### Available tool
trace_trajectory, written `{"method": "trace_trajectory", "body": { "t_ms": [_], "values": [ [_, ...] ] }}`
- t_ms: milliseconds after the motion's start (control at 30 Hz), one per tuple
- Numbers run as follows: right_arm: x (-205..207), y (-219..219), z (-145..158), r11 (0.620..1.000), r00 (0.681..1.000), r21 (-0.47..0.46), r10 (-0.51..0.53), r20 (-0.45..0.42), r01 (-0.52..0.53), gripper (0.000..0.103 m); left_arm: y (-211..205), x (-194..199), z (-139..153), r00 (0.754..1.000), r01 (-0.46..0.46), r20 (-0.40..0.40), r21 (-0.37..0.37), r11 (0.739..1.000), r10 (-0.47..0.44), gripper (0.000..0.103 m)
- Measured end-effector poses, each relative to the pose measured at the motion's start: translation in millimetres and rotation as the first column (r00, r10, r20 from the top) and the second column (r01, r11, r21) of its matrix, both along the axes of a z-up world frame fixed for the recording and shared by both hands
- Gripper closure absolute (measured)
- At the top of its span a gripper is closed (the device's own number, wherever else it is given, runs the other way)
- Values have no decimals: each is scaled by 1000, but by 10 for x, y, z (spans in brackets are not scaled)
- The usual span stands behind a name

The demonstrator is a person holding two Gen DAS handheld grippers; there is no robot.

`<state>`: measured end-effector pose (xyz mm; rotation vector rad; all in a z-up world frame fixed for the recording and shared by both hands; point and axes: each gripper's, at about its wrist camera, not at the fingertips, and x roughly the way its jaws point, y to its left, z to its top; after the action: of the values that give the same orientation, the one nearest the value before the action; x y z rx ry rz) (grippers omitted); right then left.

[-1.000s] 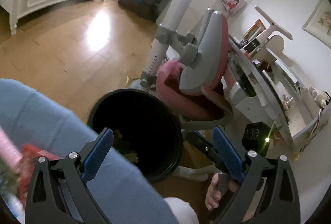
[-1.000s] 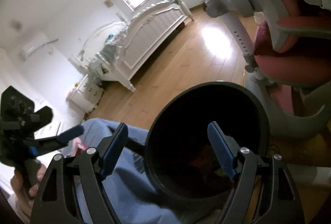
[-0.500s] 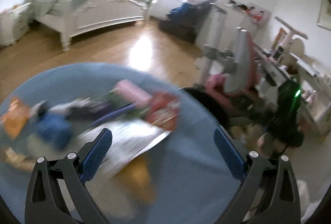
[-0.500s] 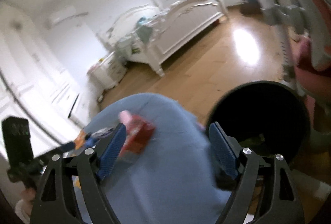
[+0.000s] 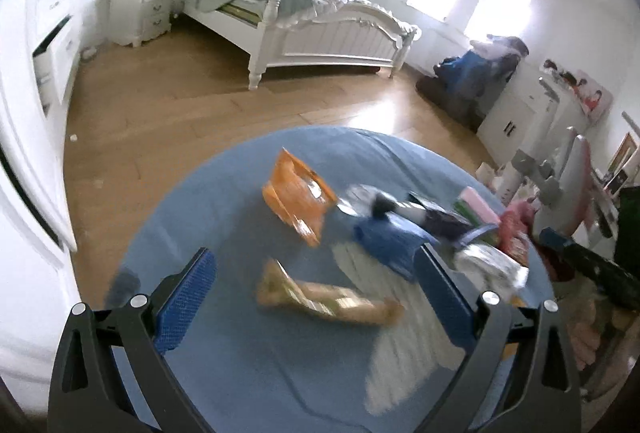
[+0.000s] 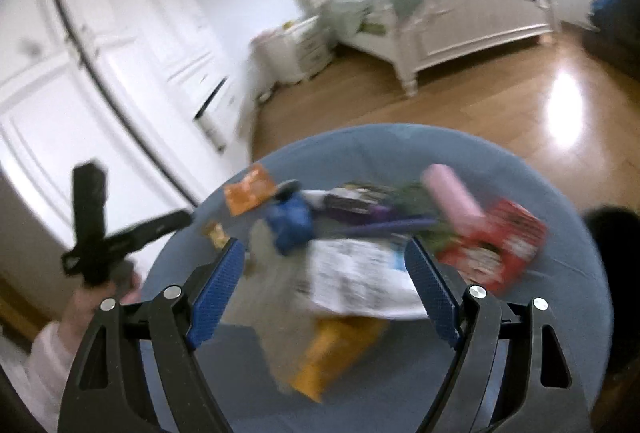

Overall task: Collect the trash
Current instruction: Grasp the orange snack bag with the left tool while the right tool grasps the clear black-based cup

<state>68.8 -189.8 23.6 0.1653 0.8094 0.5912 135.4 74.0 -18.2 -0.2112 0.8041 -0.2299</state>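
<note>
Left wrist view: left gripper [image 5: 316, 293] spread wide, nothing between the blue pads, hovering over a round blue table [image 5: 224, 201]. Trash on the cloth, blurred: one orange packet [image 5: 298, 195] toward the far side, one tan wrapper [image 5: 328, 299] lying between the fingers, one blue crumpled piece [image 5: 390, 239], one white striped sheet [image 5: 394, 317] under it, one pink pack [image 5: 478, 203] and one red packet [image 5: 514, 235] at the right edge, dark bits between them too smeared to count. Behind: one white bed [image 5: 320, 29], one nightstand [image 5: 140, 9], three bright windows, wooden floor [image 5: 160, 121], white cabinets along the left, dark bags at the far wall.

Right wrist view: right gripper [image 6: 326, 293] wide apart and easing shut, holding nothing, above the same table. Between its fingers one white printed sheet [image 6: 356, 279]; nearer the camera one yellow packet [image 6: 332, 357]. Further off the orange packet, blue piece, pink pack and red packet, plus one purple strip [image 6: 394, 225]. Far left, a hand [image 6: 94, 299] with a pale sleeve carrying the other gripper, beside the table edge. One dark bin rim [image 6: 612, 221] just past the table at right.
</note>
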Motion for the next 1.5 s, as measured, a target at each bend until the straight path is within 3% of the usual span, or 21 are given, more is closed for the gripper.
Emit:
{"method": "trace_trajectory", "body": {
  "t_ms": [33, 133, 200, 267, 300, 367, 700, 733, 767, 900, 933, 967, 1000, 1167, 1233, 1300, 1333, 1367, 1400, 1433, 1500],
  "values": [
    [72, 133, 7, 999, 1000, -20, 26, -7, -26, 32, -11, 73, -2, 1000, 13, -1, 4, 1000, -13, 6],
    [304, 509, 30, 994, 997, -82, 72, -17, -73, 37, -41, 379, -86, 998, 48, -30, 19, 999, -48, 7],
    [426, 698, 8, 989, 995, -112, 96, -28, -98, 38, -65, 611, -185, 996, 60, -68, 34, 998, -57, 22],
    [587, 908, -10, 980, 992, -153, 123, -38, -128, 38, -61, 766, -304, 991, 59, -120, 41, 997, -54, 48],
    [619, 975, -35, 975, 990, -174, 135, -45, -141, 41, -61, 749, -305, 995, 58, -88, 54, 997, -53, 51],
    [724, 1082, -108, 962, 986, -216, 157, -61, -167, 44, -42, 729, -299, 995, 67, -82, 73, 995, -61, 68],
    [1268, 1596, -606, 890, 966, -388, 174, -193, -238, 44, 228, 404, -181, 999, 36, -3, -39, 999, -36, 69],
    [1295, 1622, -643, 885, 966, -400, 170, -196, -237, 51, 244, 381, -157, 1000, 31, 4, -48, 998, -31, 69],
    [1309, 1640, -669, 878, 966, -415, 170, -193, -237, 53, 261, 342, -126, 1000, 27, 12, -57, 998, -26, 69],
    [1222, 1555, -626, 902, 968, -365, 181, -171, -233, 54, 297, 219, -51, 999, 10, 32, -71, 997, -8, 69],
    [1168, 1491, -561, 917, 970, -327, 186, -157, -229, 60, 311, 204, -34, 999, 6, 34, -78, 997, -3, 69],
    [1123, 1452, -531, 925, 970, -302, 191, -152, -230, 88, 338, 178, -16, 999, 5, 38, -83, 997, -2, 69],
    [1067, 1397, -475, 936, 971, -272, 192, -145, -225, 88, 325, 141, 17, 999, 5, 44, -85, 996, -1, 69],
    [733, 904, -124, 977, 983, -114, 172, -67, -179, 88, 154, 49, 224, 996, 37, 83, -84, 996, -30, 69],
    [695, 824, -86, 978, 982, -101, 176, -68, -182, 88, 66, 40, 275, 995, 41, 89, -83, 996, -34, 69],
    [683, 810, -108, 973, 982, -147, 165, -87, -176, 88, 7, 41, 299, 996, 33, 83, -89, 995, -26, 69],
    [702, 838, -126, 970, 980, -155, 171, -98, -185, 80, -9, 21, 311, 996, 25, 85, -91, 996, -17, 69],
    [717, 874, -145, 969, 980, -160, 172, -100, -186, 62, -18, -10, 323, 996, 15, 88, -94, 995, -7, 69],
    [761, 948, -176, 967, 982, -180, 162, -95, -178, 51, -19, -47, 330, 996, 7, 91, -99, 995, 2, 69],
    [734, 989, -218, 965, 984, -200, 153, -91, -169, 31, -17, -78, 335, 996, 0, 92, -102, 995, 9, 69],
    [875, 1207, -311, 954, 982, -242, 154, -108, -176, 28, 61, -170, 324, 995, -23, 92, -108, 994, 33, 69]
  ]
}}
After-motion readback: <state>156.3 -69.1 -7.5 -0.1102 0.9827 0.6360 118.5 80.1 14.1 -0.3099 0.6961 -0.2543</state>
